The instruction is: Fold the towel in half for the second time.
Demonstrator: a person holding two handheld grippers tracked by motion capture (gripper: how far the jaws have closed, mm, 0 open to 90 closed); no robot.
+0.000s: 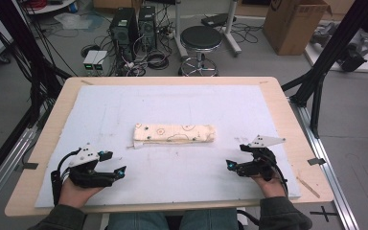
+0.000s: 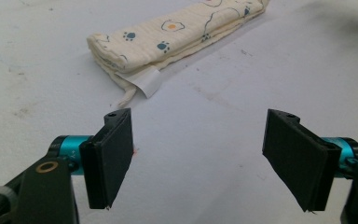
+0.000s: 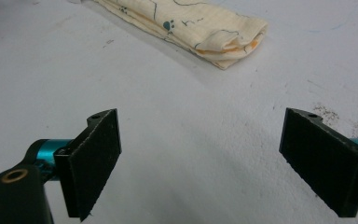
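The folded cloth (image 1: 174,133) lies flat on the bench (image 1: 48,129), ahead of and between both units. The left hand-held gripper (image 1: 117,164) stands wide apart and empty, the cloth ahead to its right. The right hand-held gripper (image 1: 235,155) likewise gapes empty, the cloth ahead to its left, well apart.

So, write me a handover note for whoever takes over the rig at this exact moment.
Left gripper: open, holding nothing, low over the white table cover, near-left of the cloth.
Right gripper: open, holding nothing, near-right of it.
Cream folded cloth with paw and egg prints: lies mid-table as a long narrow bundle, white label sticking out at its left end, touched by neither gripper.
Done: cloth already lies folded.
Left: probably nothing, or one more fold; I cannot tell which.
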